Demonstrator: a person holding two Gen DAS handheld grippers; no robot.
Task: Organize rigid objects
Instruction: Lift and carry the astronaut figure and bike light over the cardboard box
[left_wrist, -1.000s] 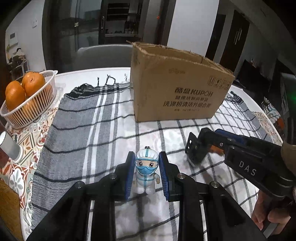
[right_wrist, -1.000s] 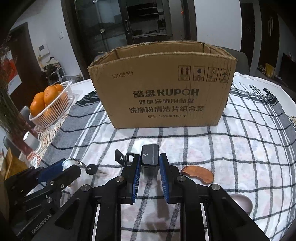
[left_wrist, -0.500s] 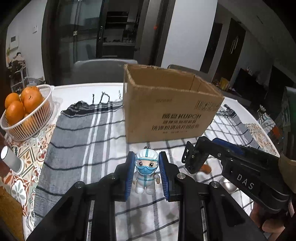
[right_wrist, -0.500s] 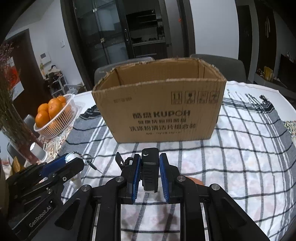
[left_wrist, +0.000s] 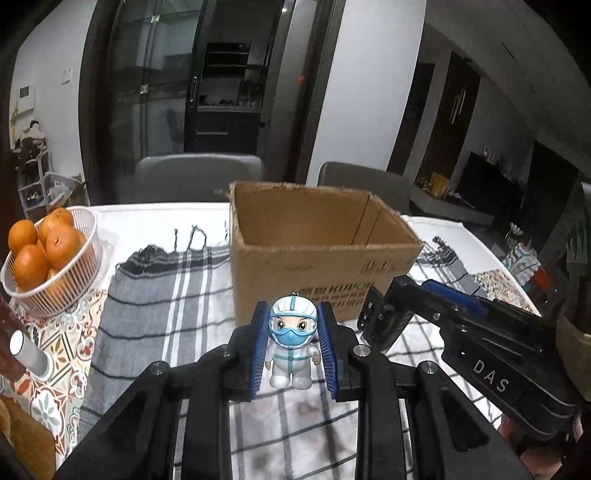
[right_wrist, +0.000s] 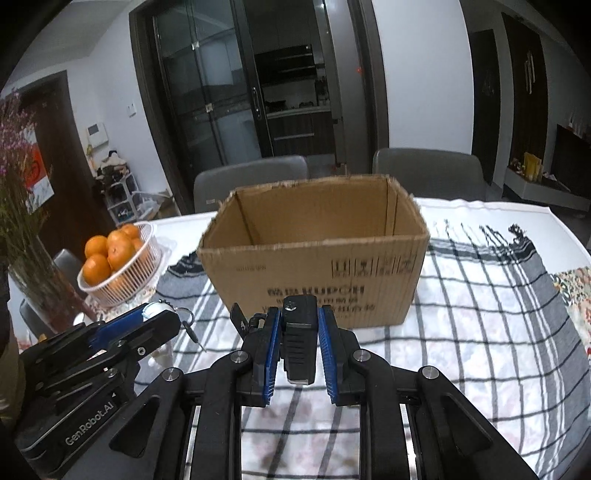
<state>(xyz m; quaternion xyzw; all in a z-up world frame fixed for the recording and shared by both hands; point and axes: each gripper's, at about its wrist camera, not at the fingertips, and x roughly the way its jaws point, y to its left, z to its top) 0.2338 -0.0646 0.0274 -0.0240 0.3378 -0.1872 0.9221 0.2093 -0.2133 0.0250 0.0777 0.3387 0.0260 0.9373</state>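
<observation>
My left gripper (left_wrist: 292, 347) is shut on a small white and blue masked figurine (left_wrist: 291, 345) and holds it in the air before the open cardboard box (left_wrist: 317, 251). My right gripper (right_wrist: 298, 341) is shut on a black car key fob (right_wrist: 299, 341), also lifted, in front of the same box (right_wrist: 314, 254). A key ring and chain (right_wrist: 184, 319) hang from the figurine beside the left gripper, seen in the right wrist view. The right gripper shows at the right of the left wrist view (left_wrist: 384, 321). The box looks empty inside as far as I can see.
A white basket of oranges (left_wrist: 44, 258) stands at the table's left, also in the right wrist view (right_wrist: 118, 262). A checked cloth (right_wrist: 480, 332) covers the table. A silver cylinder (left_wrist: 27, 354) lies at the left edge. Grey chairs (left_wrist: 199, 177) stand behind the table.
Both grippers have risen from the table with their objects and now look down over the box's rim into it. The table objects below have dropped out of view.
</observation>
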